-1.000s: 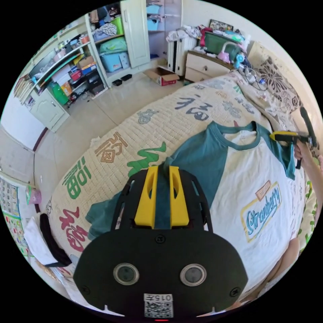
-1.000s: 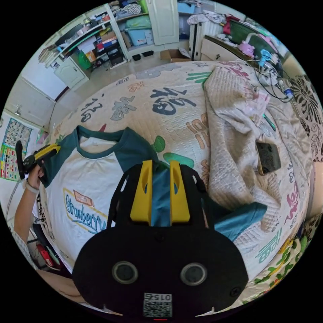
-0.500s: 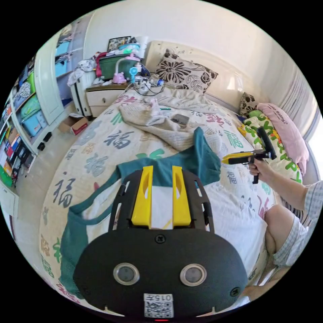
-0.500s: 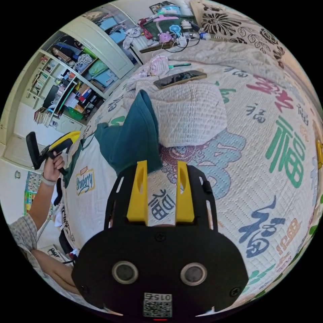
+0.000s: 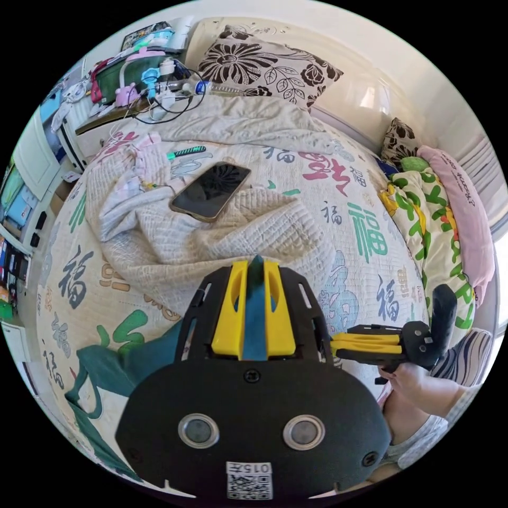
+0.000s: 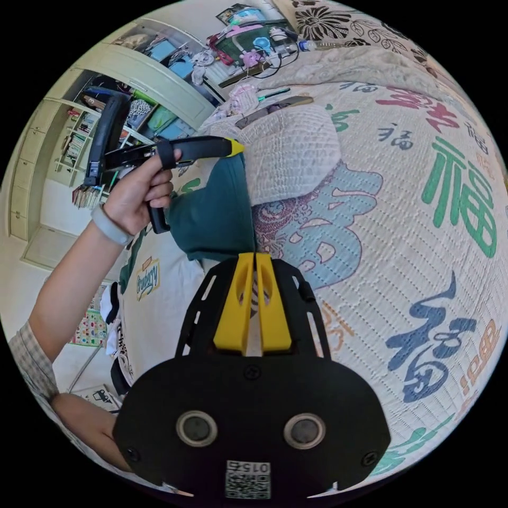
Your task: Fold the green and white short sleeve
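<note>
- The left gripper [image 5: 255, 269] has its yellow fingers [image 5: 232, 307] clamped on a fold of the dark green sleeve of the shirt [image 5: 121, 360]; a strip of that cloth fills the gap between them and pokes out past the tips
- In the right gripper view the left gripper [image 6: 235, 148] is held in a hand [image 6: 140, 190], its tip pinching the top edge of the green sleeve [image 6: 214, 211], which hangs down from it in a flap above the bed
- The right gripper [image 6: 255, 262] has its fingers [image 6: 235, 301] drawn together, nearly touching; the lower edge of the green flap sits right at their tips, but I cannot tell whether any cloth is caught between them
- In the left gripper view the right gripper [image 5: 365, 343] lies just beside the left one, held by a hand [image 5: 418, 378], yellow fingers closed flat together
- The white body of the shirt, with its printed badge [image 6: 147, 278], lies spread on the bed [image 6: 423, 264], whose quilted cover carries large coloured characters
- A crumpled beige blanket [image 5: 174, 233] lies further up the bed with a phone [image 5: 210, 190] face up on it; a floral pillow [image 5: 264, 66] stands at the head
</note>
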Demonstrator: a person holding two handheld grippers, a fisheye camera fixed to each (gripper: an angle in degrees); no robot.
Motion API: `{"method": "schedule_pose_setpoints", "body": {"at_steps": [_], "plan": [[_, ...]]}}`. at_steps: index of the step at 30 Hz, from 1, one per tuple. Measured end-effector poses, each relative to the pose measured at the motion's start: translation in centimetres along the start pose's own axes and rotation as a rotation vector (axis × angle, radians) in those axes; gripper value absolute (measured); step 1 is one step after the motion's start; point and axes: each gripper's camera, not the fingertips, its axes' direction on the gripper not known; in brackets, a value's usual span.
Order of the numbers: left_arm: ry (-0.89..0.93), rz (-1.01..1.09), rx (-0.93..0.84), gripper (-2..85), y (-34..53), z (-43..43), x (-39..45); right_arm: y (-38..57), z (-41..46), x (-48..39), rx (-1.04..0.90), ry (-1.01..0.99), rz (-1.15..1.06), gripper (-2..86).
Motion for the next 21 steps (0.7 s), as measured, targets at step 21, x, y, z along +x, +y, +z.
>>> {"method": "schedule_pose_setpoints", "body": {"at_steps": [21], "plan": [[0.105,-0.342,0.421,4.0,31.9,-13.7,-18.2,6.4,7.4,-15.4,-0.243,-0.006,-0.654,1.4]]}}
